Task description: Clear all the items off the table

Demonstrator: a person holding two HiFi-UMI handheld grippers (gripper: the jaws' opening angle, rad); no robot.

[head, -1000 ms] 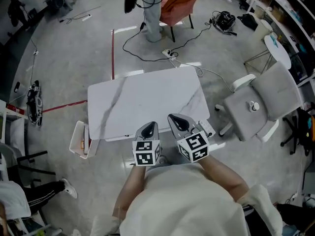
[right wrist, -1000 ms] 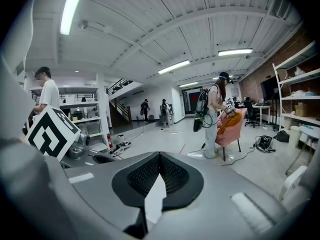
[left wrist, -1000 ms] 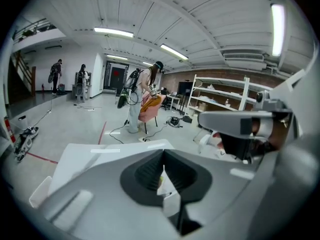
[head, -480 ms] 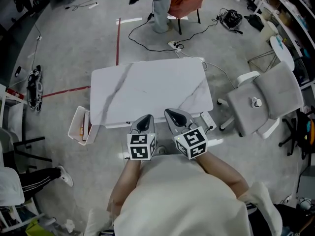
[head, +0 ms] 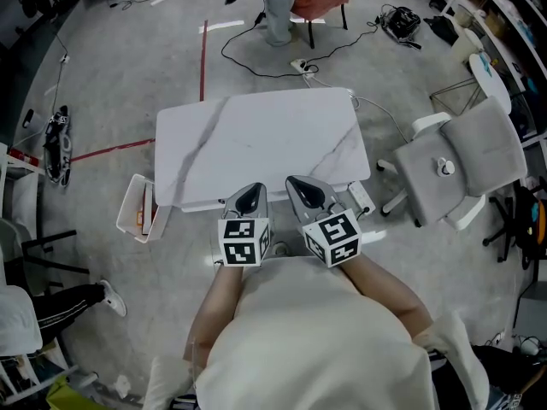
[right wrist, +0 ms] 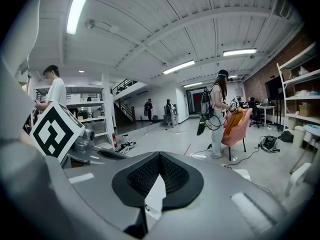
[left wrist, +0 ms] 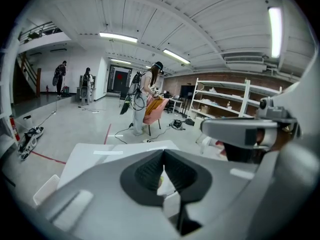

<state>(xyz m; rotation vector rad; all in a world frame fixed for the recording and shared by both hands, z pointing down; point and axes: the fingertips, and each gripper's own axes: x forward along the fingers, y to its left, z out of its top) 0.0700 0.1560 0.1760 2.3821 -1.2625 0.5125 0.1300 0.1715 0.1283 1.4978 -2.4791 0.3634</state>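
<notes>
While hovering at table (head: 256, 135) near edge, left gripper (head: 253, 190): jaws pressed together, empty
right gripper (head: 299, 184): likewise
crate (head: 130, 220) contents: indistinct

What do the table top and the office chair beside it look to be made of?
Table top: white marble or marble-look laminate, can't tell which; smooth, faintly veined in grey.
Office chair: grey fabric upholstery, matte and padded, on what looks like a white plastic frame and arms.

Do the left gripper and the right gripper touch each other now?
Apart. The head view shows a clear gap between the left gripper and the right gripper; the white table shows through it.
</notes>
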